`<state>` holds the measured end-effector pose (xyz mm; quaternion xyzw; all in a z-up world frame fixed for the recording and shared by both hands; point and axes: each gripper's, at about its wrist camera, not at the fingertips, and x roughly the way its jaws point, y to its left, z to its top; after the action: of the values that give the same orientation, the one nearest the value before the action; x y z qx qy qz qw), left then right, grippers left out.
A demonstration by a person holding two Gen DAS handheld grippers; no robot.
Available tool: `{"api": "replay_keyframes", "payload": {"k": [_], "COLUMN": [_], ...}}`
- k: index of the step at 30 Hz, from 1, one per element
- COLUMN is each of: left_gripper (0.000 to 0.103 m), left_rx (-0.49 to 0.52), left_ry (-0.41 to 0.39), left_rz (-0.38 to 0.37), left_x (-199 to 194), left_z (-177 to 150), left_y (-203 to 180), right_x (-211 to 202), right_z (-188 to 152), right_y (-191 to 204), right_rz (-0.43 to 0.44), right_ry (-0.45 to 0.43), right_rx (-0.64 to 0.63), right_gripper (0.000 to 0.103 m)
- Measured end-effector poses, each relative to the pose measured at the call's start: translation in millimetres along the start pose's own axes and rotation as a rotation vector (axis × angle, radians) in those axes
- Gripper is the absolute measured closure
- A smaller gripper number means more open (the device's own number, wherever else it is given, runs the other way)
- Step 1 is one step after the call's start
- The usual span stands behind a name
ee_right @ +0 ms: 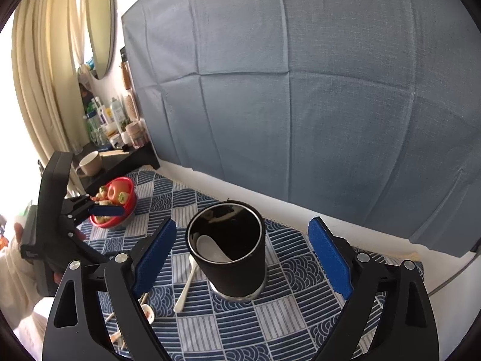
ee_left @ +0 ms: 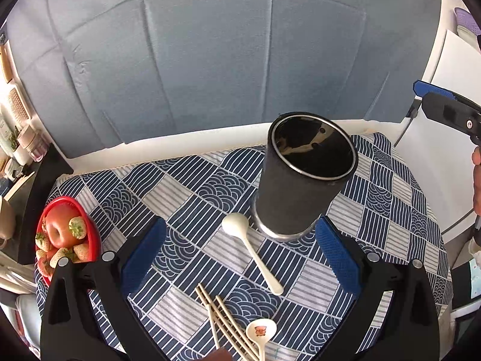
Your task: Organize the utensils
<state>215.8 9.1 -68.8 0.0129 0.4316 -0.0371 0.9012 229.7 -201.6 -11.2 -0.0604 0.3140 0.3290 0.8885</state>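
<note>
No readable writing anywhere. Left gripper (ee_left: 240, 249) spread wide, empty, over the smooth white spoon (ee_left: 251, 251) lying mid-frame on the patterned cloth (ee_left: 186, 186). Right gripper (ee_right: 242, 254) released too, straddling the matte black cylindrical holder (ee_right: 230, 249) at centre.

A blue-and-white patterned tablecloth (ee_left: 192, 192) spreads beneath and ahead of the grippers. Far to the left of the left gripper sits a red bowl (ee_left: 90, 228) holding an apple (ee_left: 60, 228) and pale strawberries (ee_left: 78, 227). Ahead of both grippers a creased blue-grey cloth backdrop (ee_right: 315, 90) covers the wall. Up and to the left of the right gripper, a dark shelf (ee_right: 120, 162) carries a beige mug (ee_right: 90, 164) and a cluster of bottles and jars (ee_right: 111, 120). Above them hang an oval mirror (ee_right: 100, 27) and cream curtains (ee_right: 45, 60).
</note>
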Motion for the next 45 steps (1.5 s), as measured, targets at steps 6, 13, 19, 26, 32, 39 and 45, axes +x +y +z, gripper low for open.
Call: {"api": "replay_keyframes", "payload": {"k": [6,13,19,26,32,39,45], "left_gripper": [0.006,0.006,0.006,0.006,0.006,0.006,0.006], "left_rx": [-0.004,-0.024,-0.064,-0.078,-0.102,-0.113,-0.135], "left_ry": [0.032,0.074,0.121,0.159,0.197,0.233,0.255], "left_rz": [0.031,0.048,0.056,0.074,0.062,0.056,0.055], "left_x": [-5.5,-9.9,-9.1,-8.0,-3.3,3.1,3.9], "left_z": [-28.6,-65.9,-94.6,-122.7,-140.9,-160.6,-170.9], "left_y": [18.5,36.4,46.2,41.8,34.0,26.0,29.7], "right_x": [8.6,21.2,36.3,55.9,73.4,97.5,115.6], "right_z": [-15.7,-31.0,-43.2,-65.5,-84.9,-104.9,-116.9], "right_y": [21.3,45.1,62.7,84.7,93.2,100.6,107.8], "right_rz": [0.016,0.059,0.108,0.175,0.212,0.247,0.287], "right_ry": [0.017,0.051,0.090,0.147,0.221,0.305,0.367], "right_rx": [-0.008,-0.001,-0.028,-0.097,-0.122,-0.139,-0.136], "right_gripper": [0.018,0.018,0.018,0.018,0.018,0.019,0.023]}}
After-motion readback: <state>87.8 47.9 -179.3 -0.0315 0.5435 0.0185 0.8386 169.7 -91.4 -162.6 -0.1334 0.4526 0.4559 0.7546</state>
